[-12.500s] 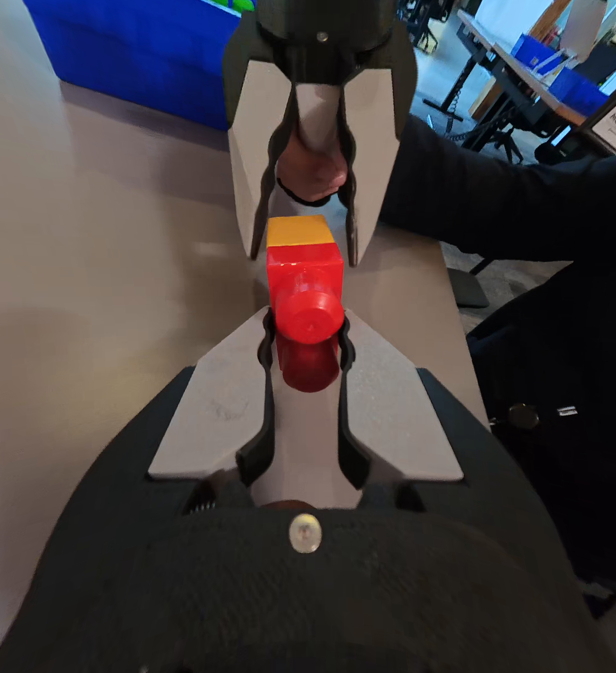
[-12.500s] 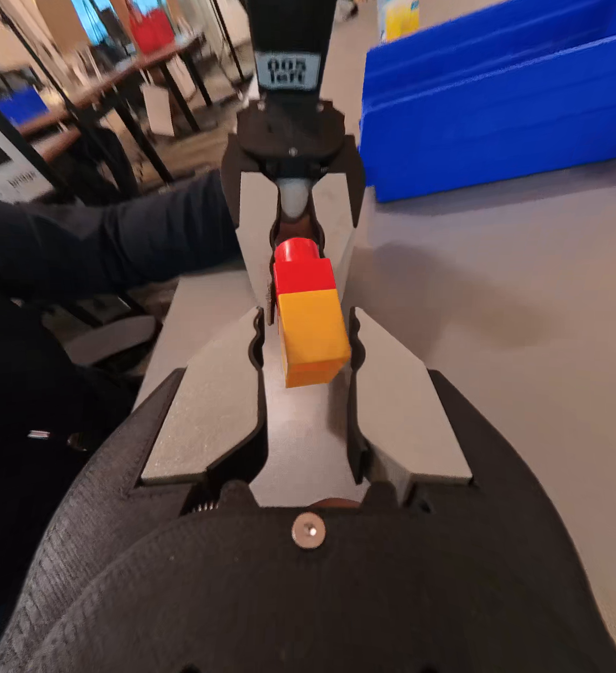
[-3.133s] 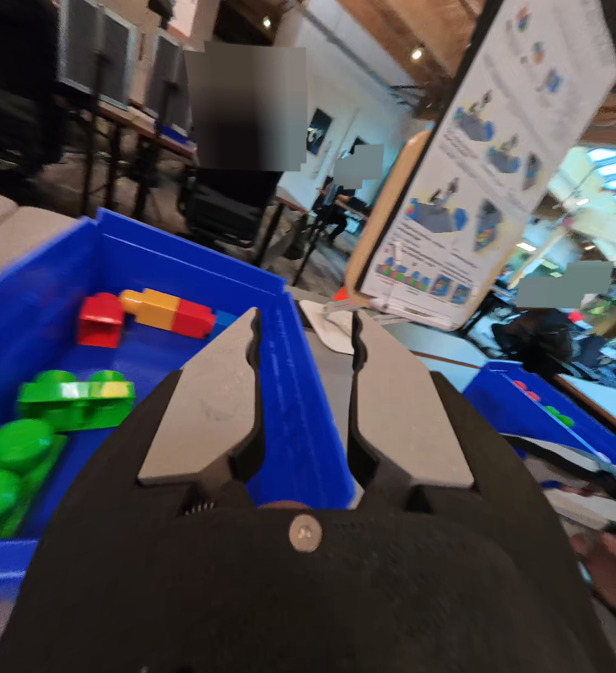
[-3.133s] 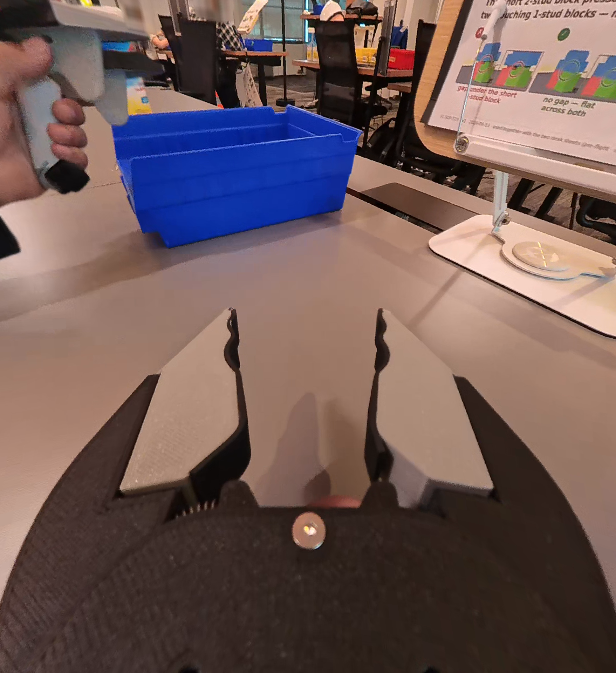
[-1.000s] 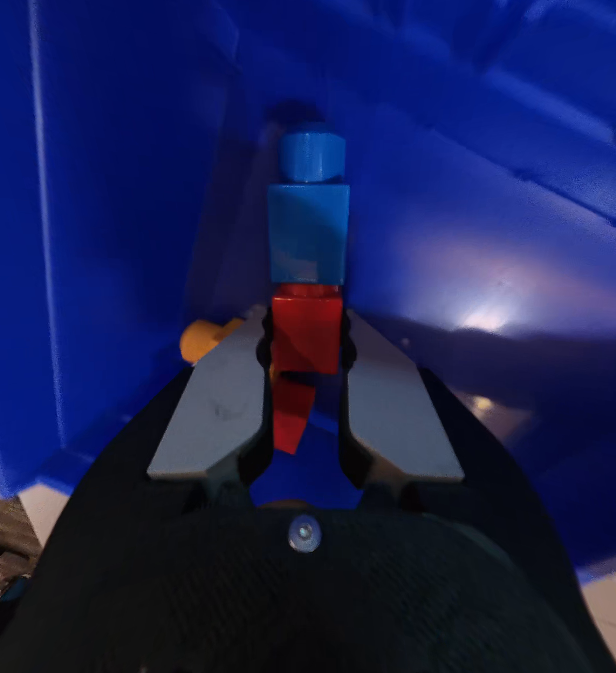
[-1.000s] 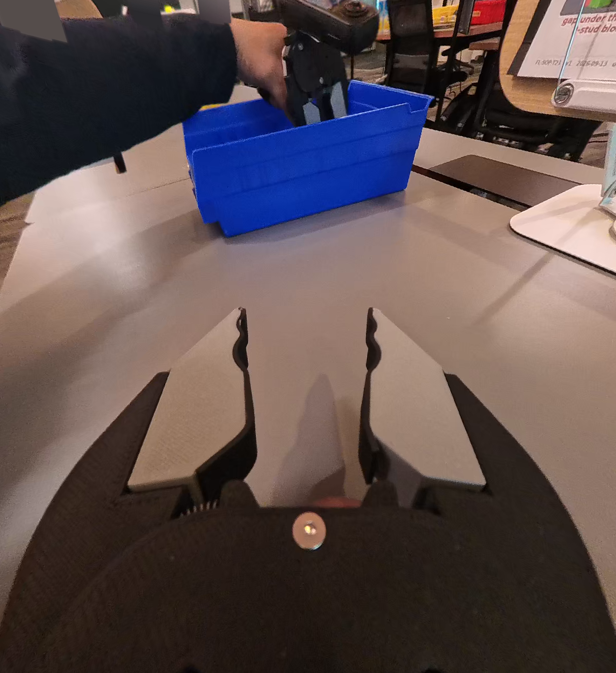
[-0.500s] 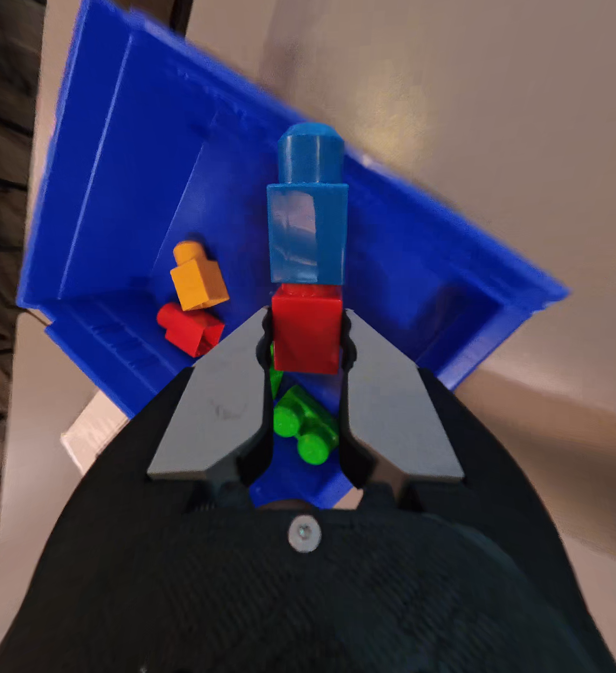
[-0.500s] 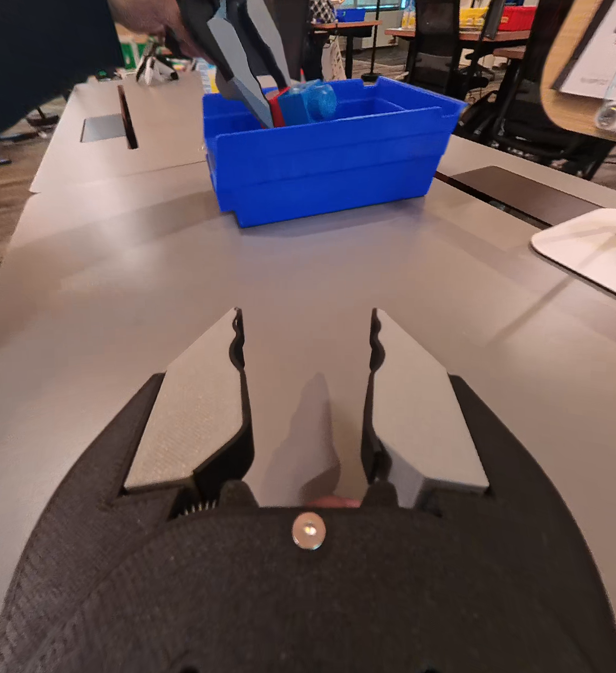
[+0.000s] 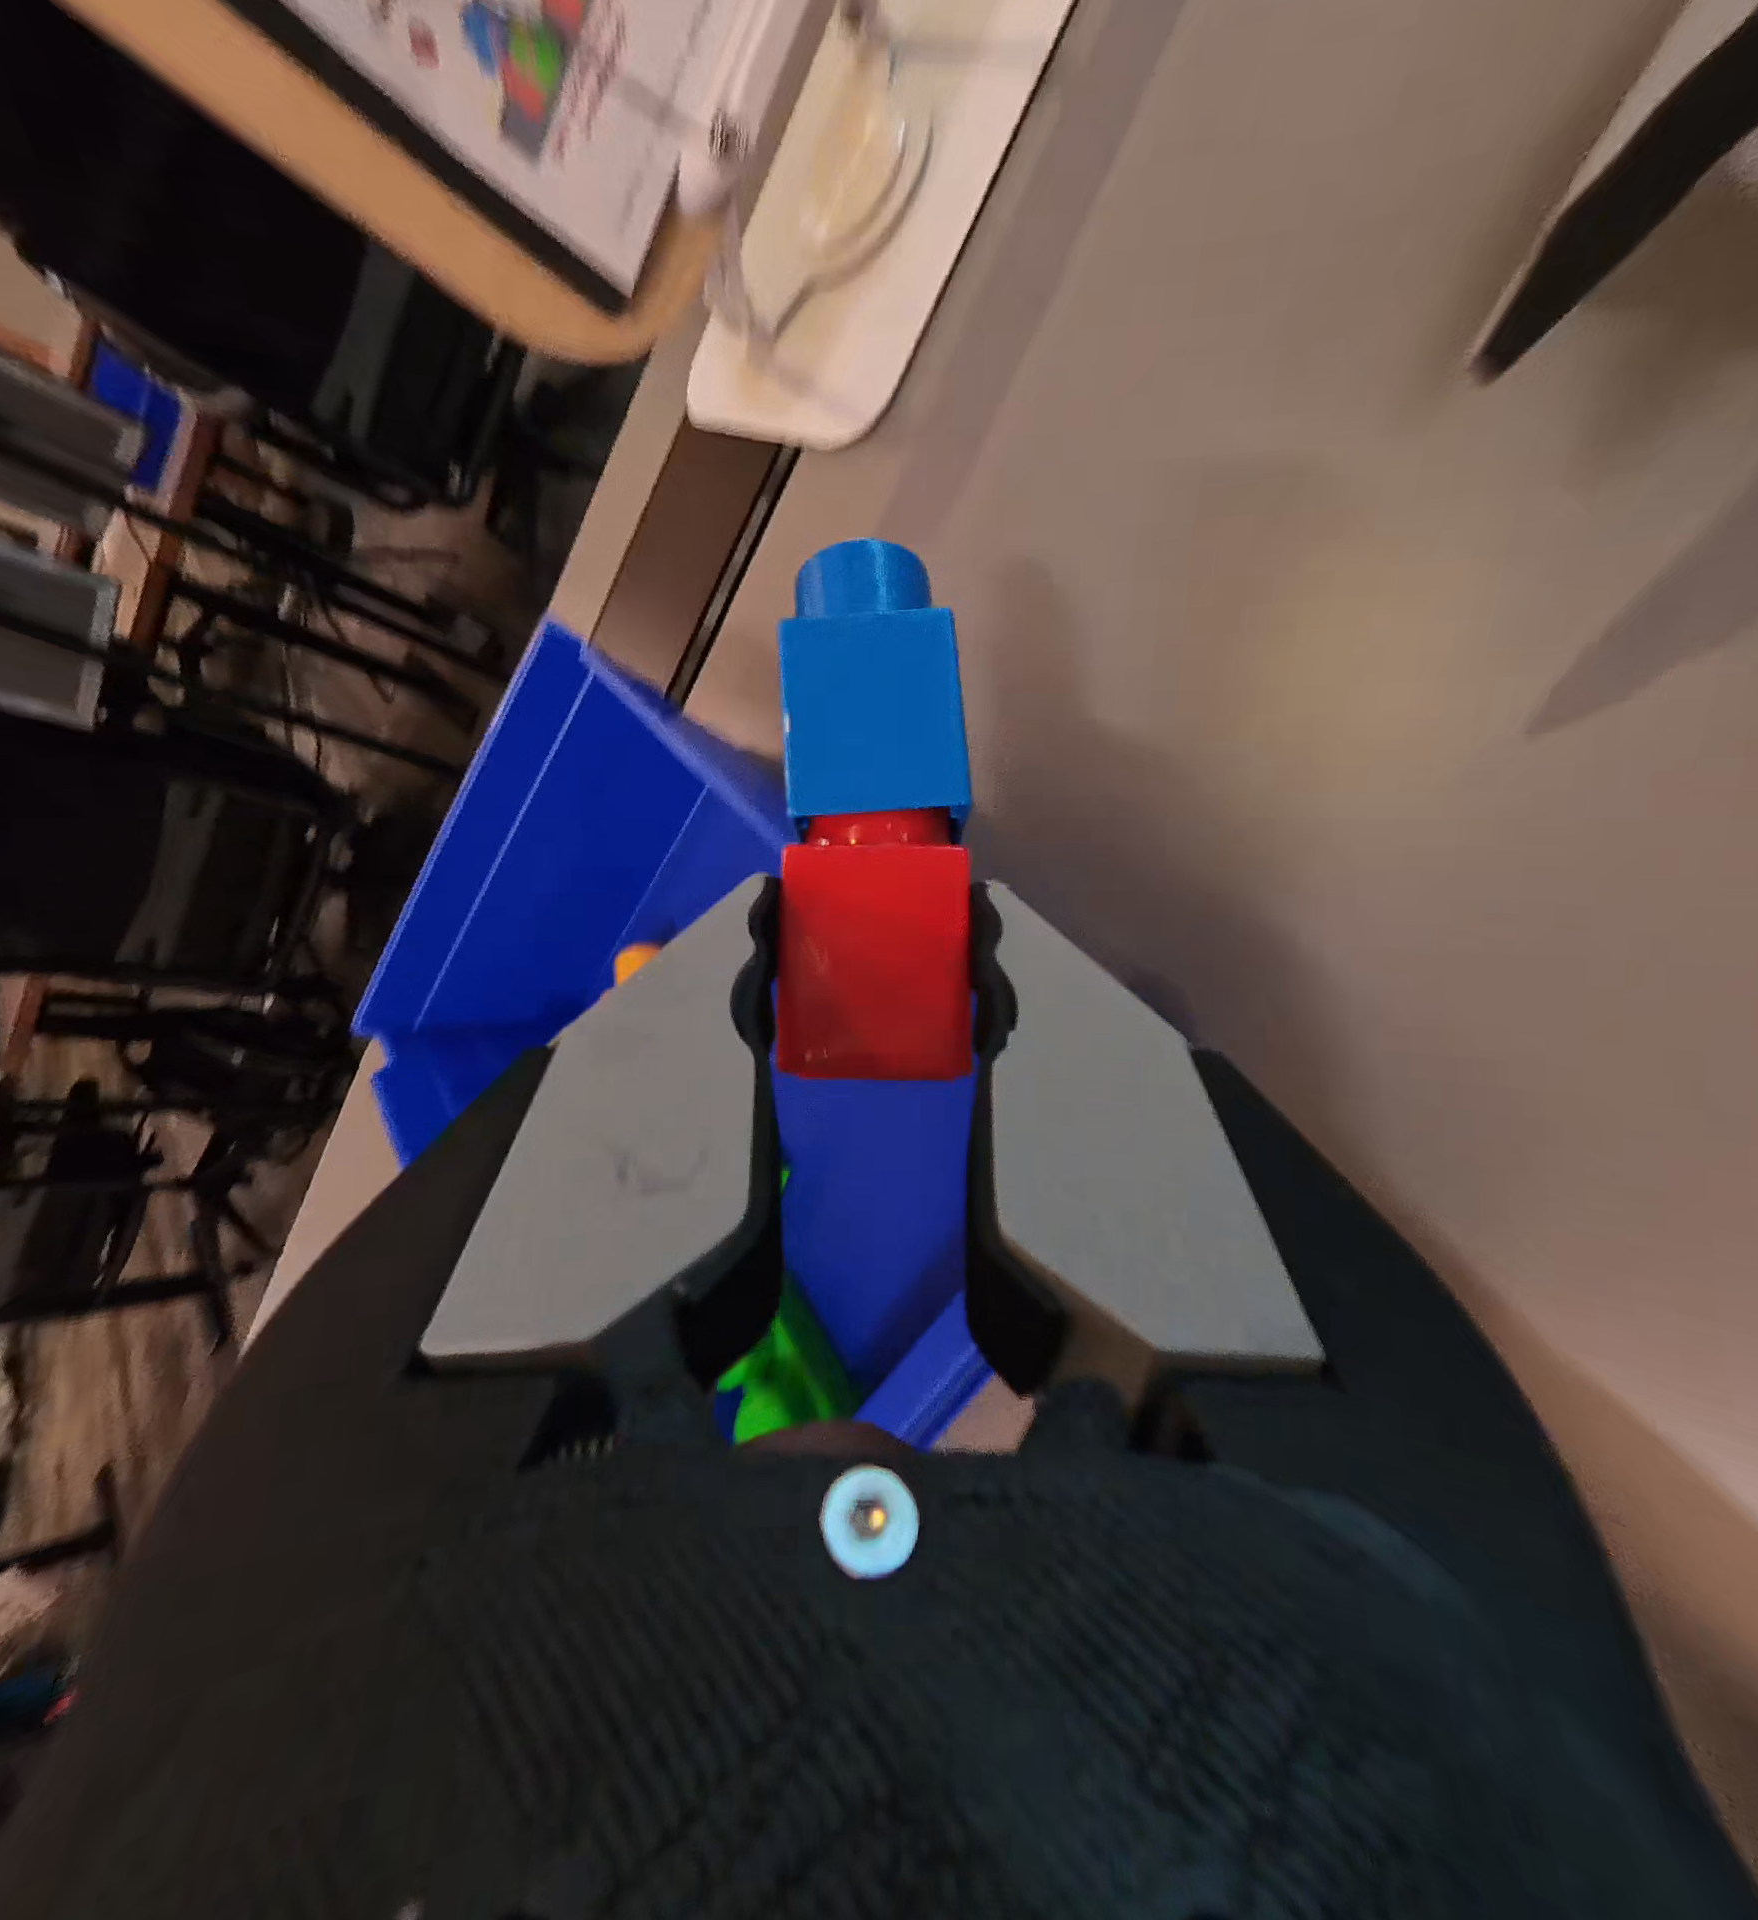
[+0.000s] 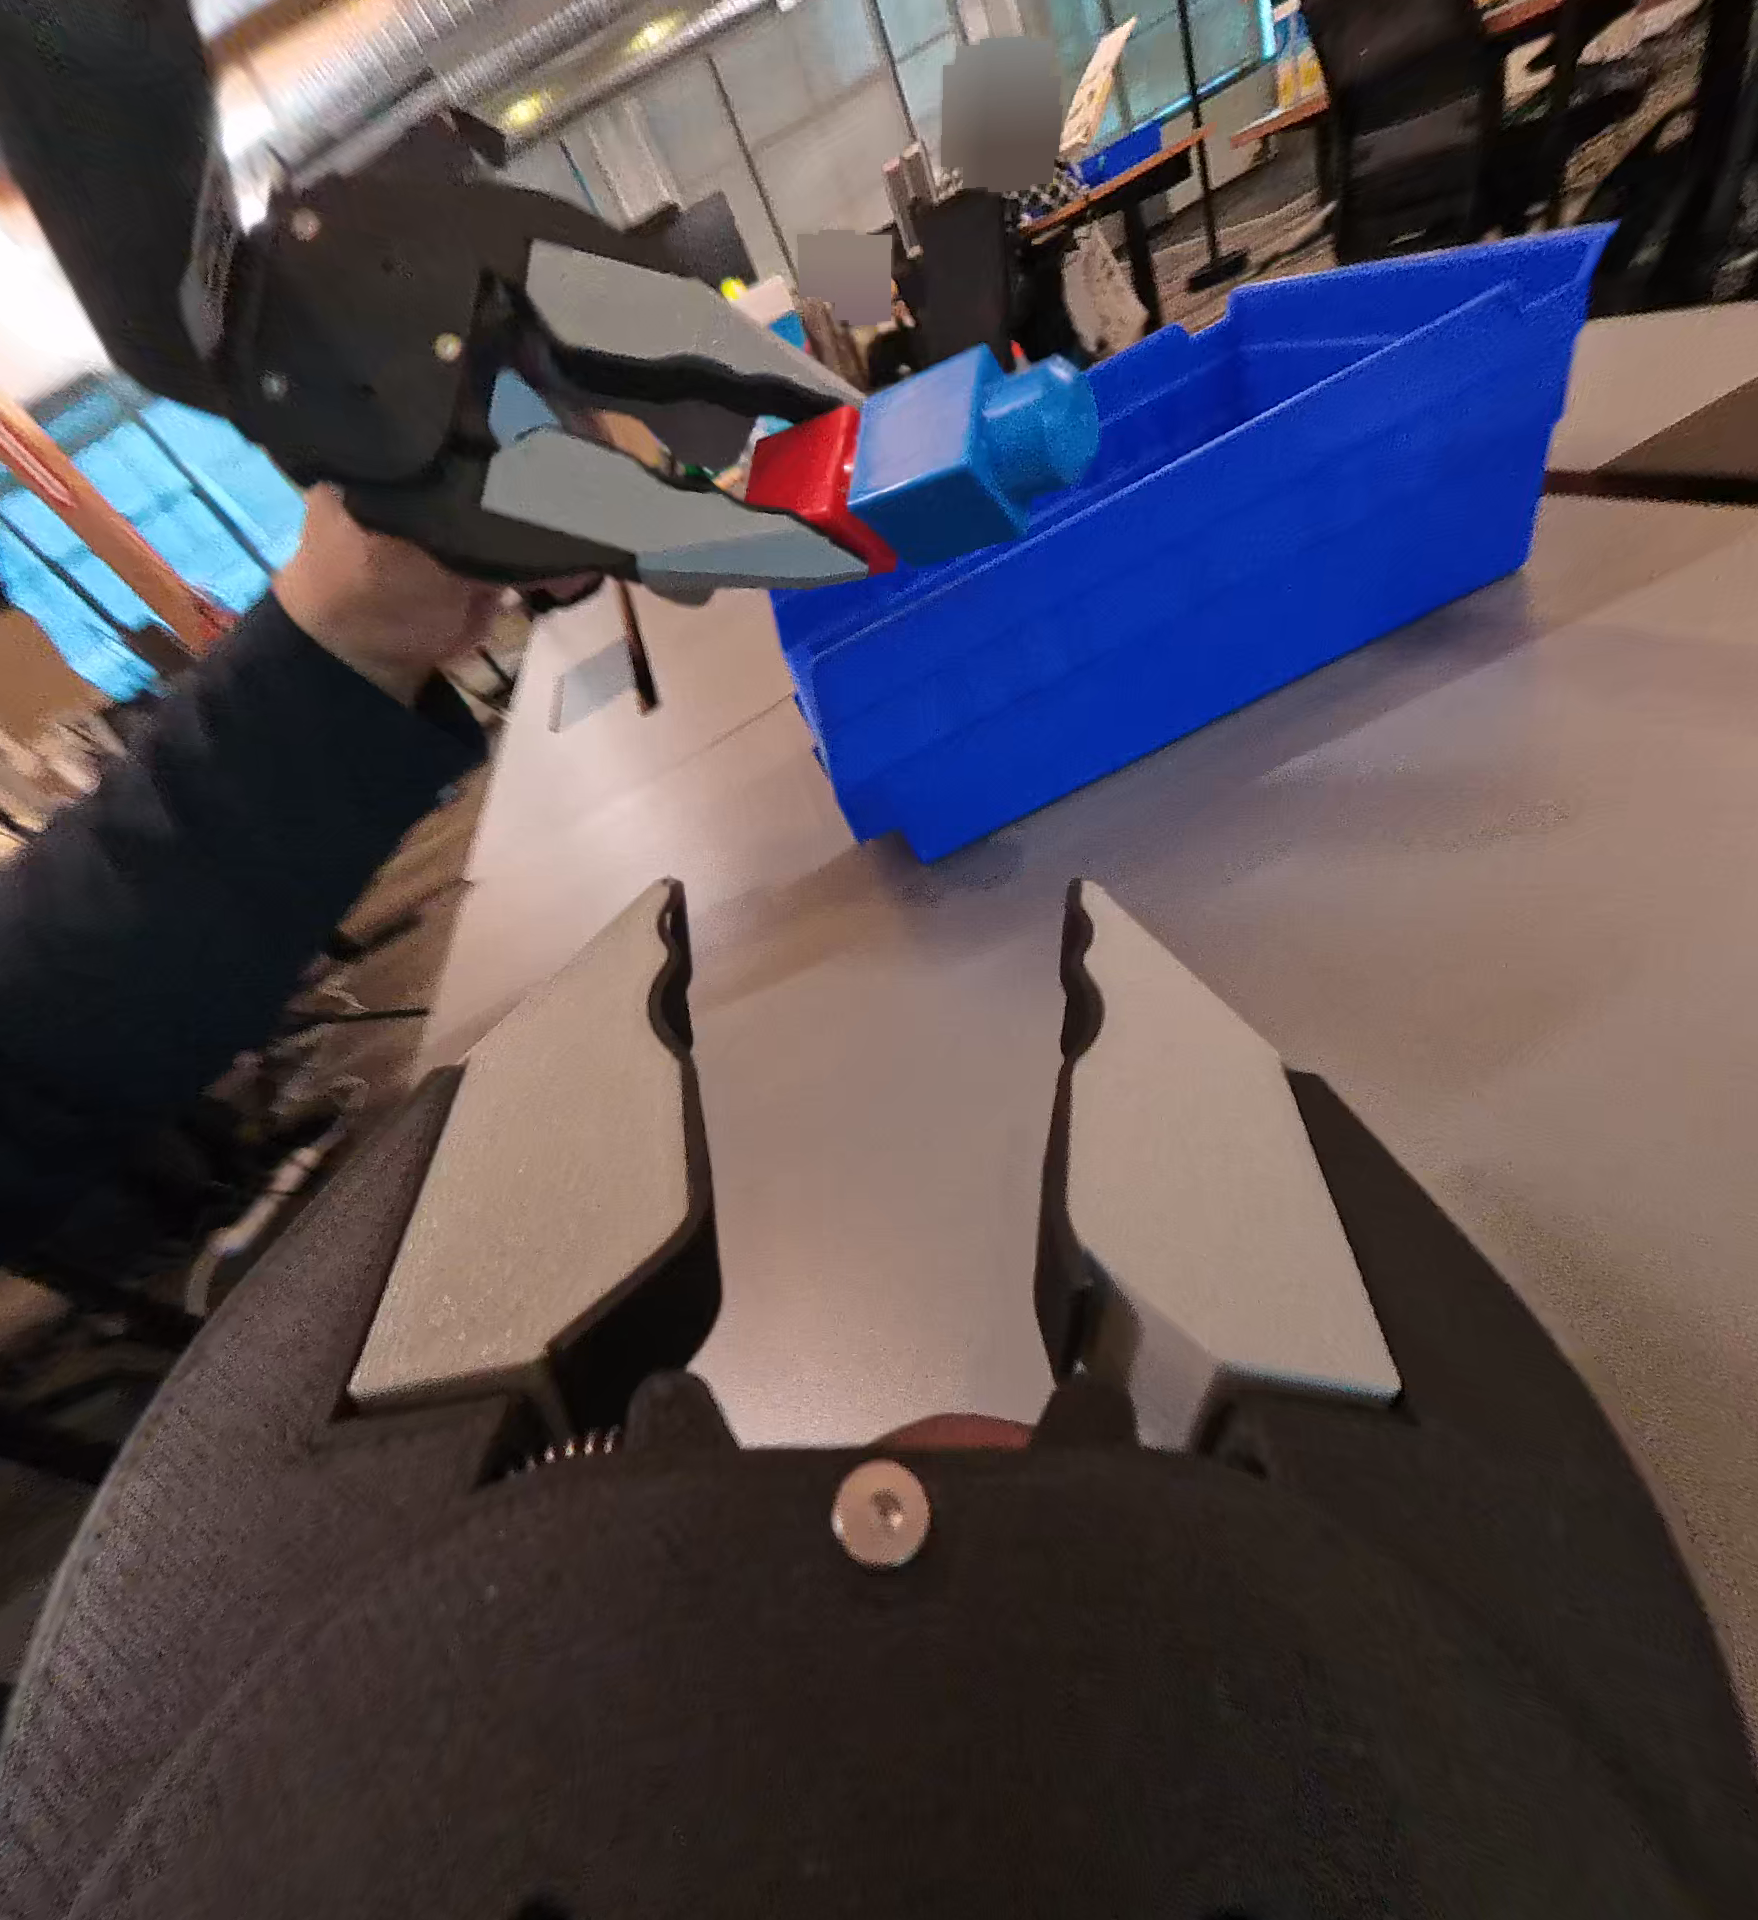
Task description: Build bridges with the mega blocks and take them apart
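My left gripper (image 9: 870,935) is shut on a red block (image 9: 873,961) with a blue block (image 9: 870,717) pressed onto its stud. It holds the pair in the air above the near end of the blue bin (image 9: 542,831). A green block (image 9: 781,1392) and part of an orange block (image 9: 634,958) lie in the bin below. In the right wrist view the left gripper (image 10: 844,499) with the red block (image 10: 802,473) and blue block (image 10: 958,457) hangs over the bin (image 10: 1166,603). My right gripper (image 10: 870,904) is open and empty above the grey table (image 10: 1374,935).
A white stand base (image 9: 813,312) with an instruction board (image 9: 501,135) sits on the table beyond the bin. A dark-sleeved arm (image 10: 179,831) holds the left gripper. The table's left edge drops to chairs and desks. Tip to tip, the grippers are about 15 cm apart. The right tips stand about 35 cm off the white stand base (image 9: 813,312).
My left gripper has lifted the red and blue pair out of the bin and swung it toward the open table. The right gripper stays open and has tilted.
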{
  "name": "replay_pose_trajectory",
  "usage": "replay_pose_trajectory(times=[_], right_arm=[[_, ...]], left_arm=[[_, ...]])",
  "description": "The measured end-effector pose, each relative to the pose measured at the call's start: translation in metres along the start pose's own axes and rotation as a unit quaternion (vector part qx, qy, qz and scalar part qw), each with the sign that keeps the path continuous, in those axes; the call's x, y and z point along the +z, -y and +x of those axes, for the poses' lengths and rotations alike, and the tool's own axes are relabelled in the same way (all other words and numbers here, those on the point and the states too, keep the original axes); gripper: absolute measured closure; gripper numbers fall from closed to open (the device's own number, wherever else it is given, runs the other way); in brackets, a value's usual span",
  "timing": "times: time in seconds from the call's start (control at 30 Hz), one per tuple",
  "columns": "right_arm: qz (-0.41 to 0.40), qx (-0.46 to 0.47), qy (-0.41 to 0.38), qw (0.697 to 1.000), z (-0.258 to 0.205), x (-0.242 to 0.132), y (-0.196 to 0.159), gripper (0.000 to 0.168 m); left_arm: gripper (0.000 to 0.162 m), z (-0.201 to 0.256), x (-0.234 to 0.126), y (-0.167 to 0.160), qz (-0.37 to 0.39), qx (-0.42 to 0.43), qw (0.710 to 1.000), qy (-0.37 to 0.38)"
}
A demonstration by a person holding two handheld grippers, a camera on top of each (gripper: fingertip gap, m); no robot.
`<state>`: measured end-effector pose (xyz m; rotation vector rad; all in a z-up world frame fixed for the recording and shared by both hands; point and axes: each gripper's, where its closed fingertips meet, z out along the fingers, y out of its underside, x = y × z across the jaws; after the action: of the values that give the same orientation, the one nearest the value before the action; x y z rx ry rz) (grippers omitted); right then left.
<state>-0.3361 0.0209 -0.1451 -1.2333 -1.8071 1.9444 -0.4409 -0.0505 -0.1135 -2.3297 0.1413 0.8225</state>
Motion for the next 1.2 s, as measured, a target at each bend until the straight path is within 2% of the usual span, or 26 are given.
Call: replay_pose_trajectory(times=[0.07,0.17,0.37,0.4,0.43,0.47,0.57,0.67,0.7,0.77,0.83,0.9,0.97,1.07,1.2], right_arm=[[0.026,0.040,0.030,0.998,-0.004,-0.006,0.010,0.096],[0.062,0.087,0.051,0.993,0.001,-0.017,0.028,0.091],[0.056,0.126,0.044,0.989,0.016,-0.020,0.022,0.088],[0.053,0.130,0.043,0.989,0.019,-0.020,0.020,0.094],[0.046,0.128,0.035,0.990,0.023,-0.021,0.017,0.117],[0.040,0.123,0.024,0.991,0.028,-0.023,0.014,0.130],[0.029,0.106,-0.011,0.994,0.039,-0.029,0.012,0.132],[0.054,0.068,-0.057,0.995,0.052,-0.045,0.027,0.133],[0.045,0.061,-0.069,0.995,0.058,-0.049,0.028,0.132],[-0.035,0.029,-0.124,0.991,0.080,-0.056,0.010,0.132],[-0.124,-0.034,-0.230,0.965,0.116,-0.072,-0.011,0.131],[-0.195,-0.078,-0.299,0.931,0.138,-0.088,-0.025,0.131],[-0.234,-0.083,-0.315,0.916,0.144,-0.094,-0.036,0.131],[-0.263,-0.082,-0.311,0.910,0.144,-0.093,-0.047,0.130],[-0.240,-0.103,-0.317,0.912,0.139,-0.096,-0.032,0.118]], left_arm=[[0.128,0.020,-0.005,0.022,0.035,0.001,0.999,-0.024],[0.128,0.047,0.002,0.043,0.056,0.028,0.998,-0.018],[0.128,0.107,0.026,0.082,0.123,0.009,0.990,-0.074],[0.128,0.112,0.030,0.085,0.127,0.009,0.989,-0.075],[0.128,0.115,0.033,0.088,0.132,0.007,0.988,-0.076],[0.128,0.118,0.036,0.088,0.135,0.000,0.987,-0.083],[0.129,0.123,0.046,0.084,0.136,-0.020,0.985,-0.100],[0.128,0.128,0.057,0.074,0.136,-0.043,0.983,-0.116],[0.128,0.131,0.058,0.074,0.141,-0.057,0.980,-0.130],[0.128,0.125,0.059,0.080,0.166,-0.101,0.972,-0.135],[0.129,0.119,0.060,0.093,0.201,-0.175,0.951,-0.157],[0.129,0.116,0.063,0.102,0.229,-0.250,0.922,-0.186],[0.129,0.122,0.065,0.108,0.251,-0.275,0.902,-0.217],[0.129,0.129,0.065,0.108,0.249,-0.255,0.908,-0.219],[0.129,0.133,0.057,0.108,0.260,-0.231,0.914,-0.209]])
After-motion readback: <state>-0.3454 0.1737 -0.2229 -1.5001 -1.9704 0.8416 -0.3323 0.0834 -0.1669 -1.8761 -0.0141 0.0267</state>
